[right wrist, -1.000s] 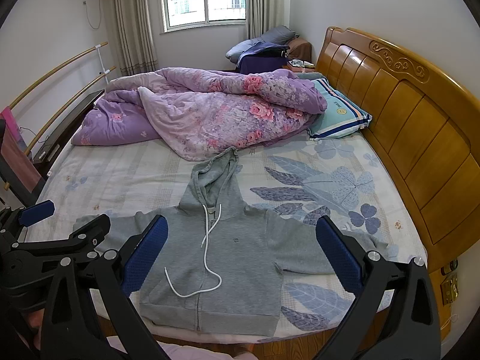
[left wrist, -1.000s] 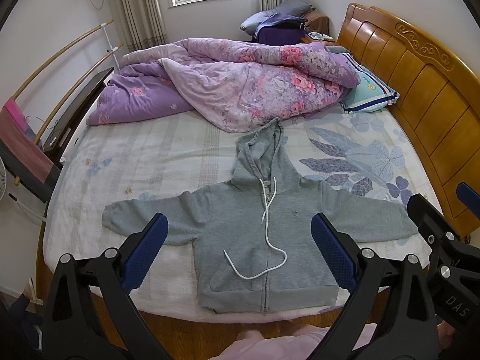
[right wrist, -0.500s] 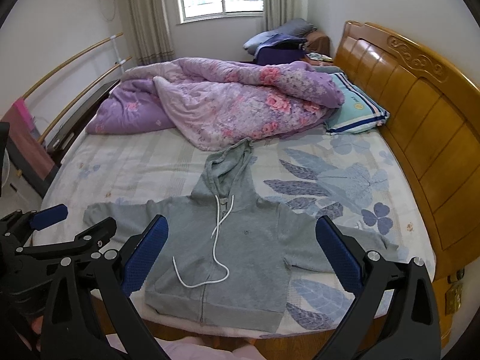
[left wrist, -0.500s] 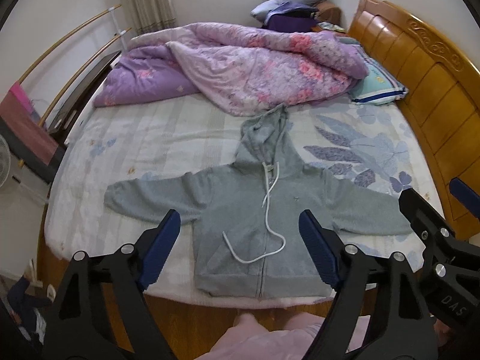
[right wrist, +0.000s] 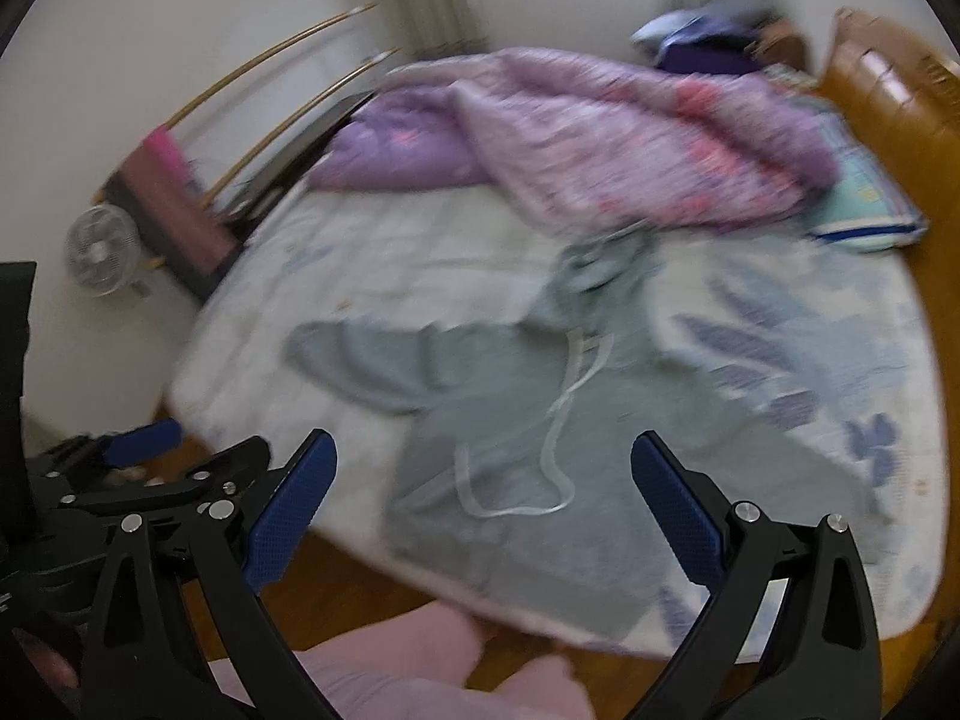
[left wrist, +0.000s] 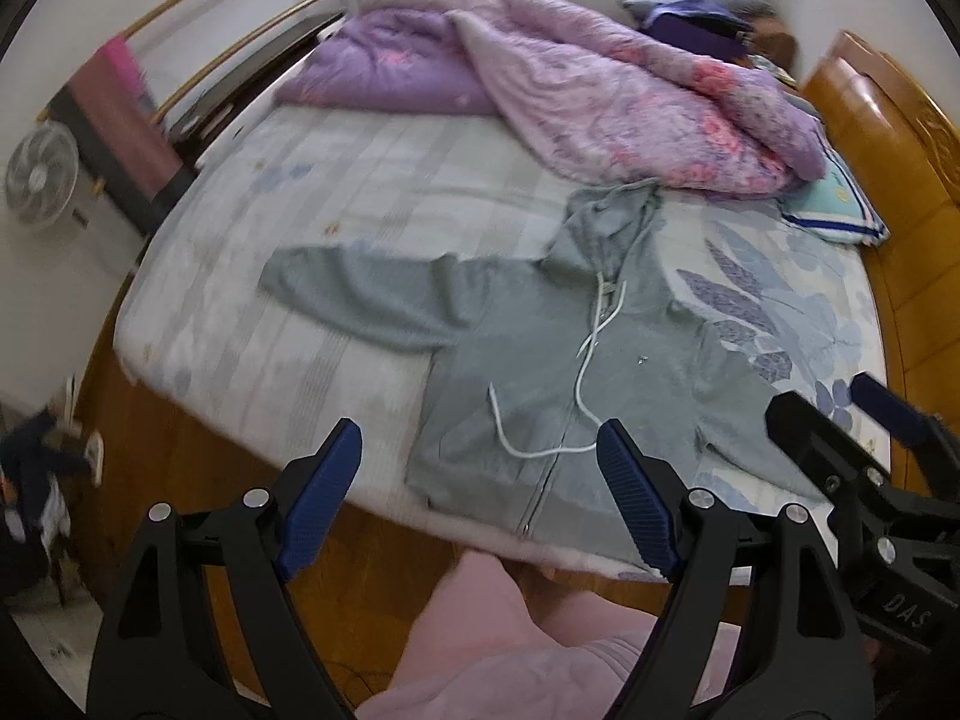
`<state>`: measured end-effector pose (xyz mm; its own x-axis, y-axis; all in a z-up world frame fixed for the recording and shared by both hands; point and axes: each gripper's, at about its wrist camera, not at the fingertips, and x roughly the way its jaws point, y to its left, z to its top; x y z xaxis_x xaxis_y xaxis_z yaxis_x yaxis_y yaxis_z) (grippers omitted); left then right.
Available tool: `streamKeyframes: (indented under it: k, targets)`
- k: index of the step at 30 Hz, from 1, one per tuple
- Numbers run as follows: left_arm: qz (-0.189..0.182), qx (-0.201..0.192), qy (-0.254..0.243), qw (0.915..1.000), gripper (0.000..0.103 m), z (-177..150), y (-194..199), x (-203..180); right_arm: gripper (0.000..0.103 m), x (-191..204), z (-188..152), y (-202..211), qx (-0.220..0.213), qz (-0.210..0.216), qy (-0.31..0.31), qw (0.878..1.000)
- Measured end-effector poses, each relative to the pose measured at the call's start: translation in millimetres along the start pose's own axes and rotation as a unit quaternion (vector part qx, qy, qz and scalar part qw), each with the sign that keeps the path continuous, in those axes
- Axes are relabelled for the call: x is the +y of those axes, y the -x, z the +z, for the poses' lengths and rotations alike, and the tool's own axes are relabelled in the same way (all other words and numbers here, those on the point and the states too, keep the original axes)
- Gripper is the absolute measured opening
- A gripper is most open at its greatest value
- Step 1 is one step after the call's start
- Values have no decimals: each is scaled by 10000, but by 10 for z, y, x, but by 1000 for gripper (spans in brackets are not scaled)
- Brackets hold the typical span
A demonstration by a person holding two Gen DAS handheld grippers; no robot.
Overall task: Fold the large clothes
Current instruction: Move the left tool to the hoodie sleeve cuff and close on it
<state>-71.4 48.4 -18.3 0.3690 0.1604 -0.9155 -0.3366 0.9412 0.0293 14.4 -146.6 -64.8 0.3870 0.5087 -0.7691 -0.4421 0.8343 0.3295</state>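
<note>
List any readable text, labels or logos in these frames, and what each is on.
"DAS": white letters on the black body of the right tongs, seen at the lower right of the left wrist view.
Pillow: a round mark shows, too blurred to read.
Grey hoodie: small chest mark, too small to read.
Right wrist view: motion-blurred, nothing legible.

Left tool (left wrist: pixel 480 498): swung left; hoodie (left wrist: pixel 576 372) now sits right of centre between its pads, tilted in frame.
Right tool (right wrist: pixel 483 510): also swung left; its view is motion-blurred, sharp in earlier frames.
New in view: standing fan (left wrist: pixel 41 175) and floor clutter (left wrist: pixel 36 480) left of bed.
Headboard (left wrist: pixel 888 168): mostly out of frame now.
Both tools' jaws: slightly narrower gap on left.
</note>
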Motion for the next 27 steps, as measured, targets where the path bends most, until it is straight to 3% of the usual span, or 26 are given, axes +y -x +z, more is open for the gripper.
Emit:
streamKeyframes:
  k: [5,14,22,27]
  targets:
    - [189,39,249,9995,83,37,-12,143,96,234,78,-52,3,128,365,9993]
    - [-69,246,511,9984,89,275,-308,749,96,651,246,-491,285,-99,439,9986]
    - [-434,603,689,9948,91,882,-915,1766,96,1030,668,-1145,535,-620,-411,9958]
    - [-576,835,1119,9885,92,1238,-1449,2447,96,1145,924,-1531,702,-986,-994,9877]
